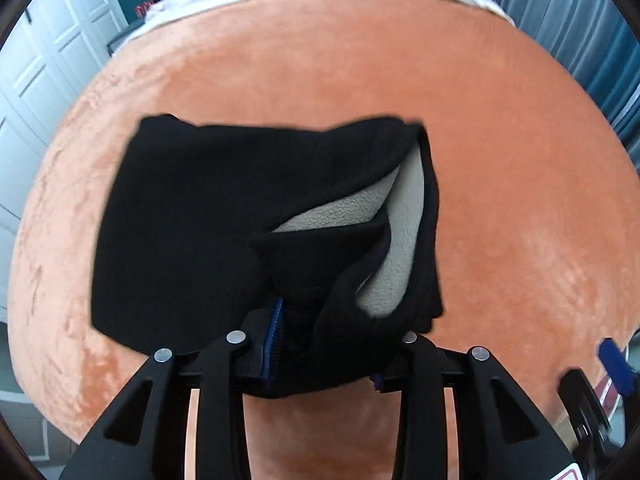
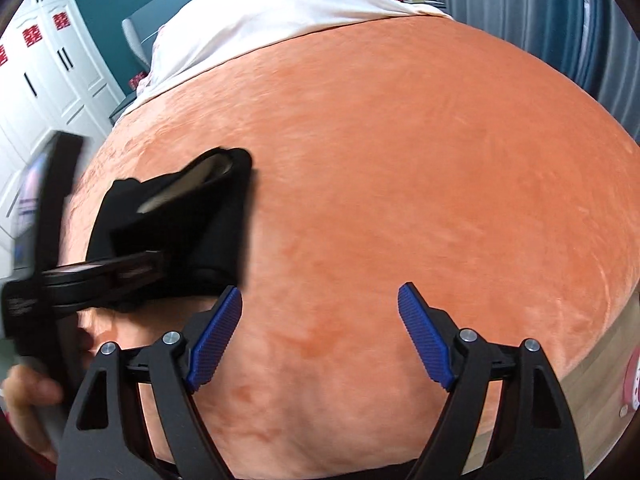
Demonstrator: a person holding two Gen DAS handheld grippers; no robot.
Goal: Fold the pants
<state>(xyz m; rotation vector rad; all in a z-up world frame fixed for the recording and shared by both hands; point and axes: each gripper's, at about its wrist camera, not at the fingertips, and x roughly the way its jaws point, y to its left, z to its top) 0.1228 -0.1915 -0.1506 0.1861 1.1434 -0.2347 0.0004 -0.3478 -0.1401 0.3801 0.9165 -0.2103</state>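
Black pants [image 1: 208, 220] with a grey fleece lining [image 1: 400, 240] lie folded into a compact bundle on the orange blanket [image 1: 500, 180]. My left gripper [image 1: 320, 356] has its near edge between its fingers; the cloth hides most of the blue pads, so I cannot tell how far they are closed. In the right wrist view the pants [image 2: 188, 220] sit at the left with the left gripper [image 2: 92, 276] on them. My right gripper [image 2: 320, 340] is open and empty over bare blanket, to the right of the pants.
The orange blanket [image 2: 420, 160] covers a bed with white bedding [image 2: 260, 12] at the far end. White wardrobe doors [image 2: 52, 68] stand at the left, blue-grey curtains [image 2: 540, 8] at the right. The bed's right edge [image 2: 600, 340] drops off nearby.
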